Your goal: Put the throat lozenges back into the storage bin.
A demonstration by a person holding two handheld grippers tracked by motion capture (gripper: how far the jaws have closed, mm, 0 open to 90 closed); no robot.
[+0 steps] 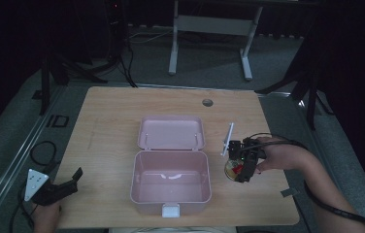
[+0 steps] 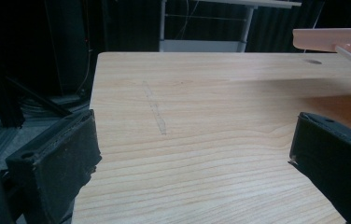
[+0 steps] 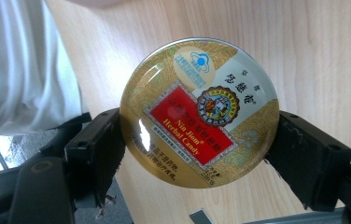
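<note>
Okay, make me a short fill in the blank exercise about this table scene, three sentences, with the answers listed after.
1. The right gripper has its jaws closed on a round candy ____.
2. The pink box on the wooden table stands with its lid ____.
3. The left gripper, jaws wide apart, holds ____.

Missing words: tin; open; nothing

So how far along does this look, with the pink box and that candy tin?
Done: the pink box stands open, lid back, nothing visible inside. In hand: the right gripper is clamped on the round candy tin just right of the box. Left, as a guess: moving the tin into the box and closing it. The left gripper is open over bare table, holding nothing.
</note>
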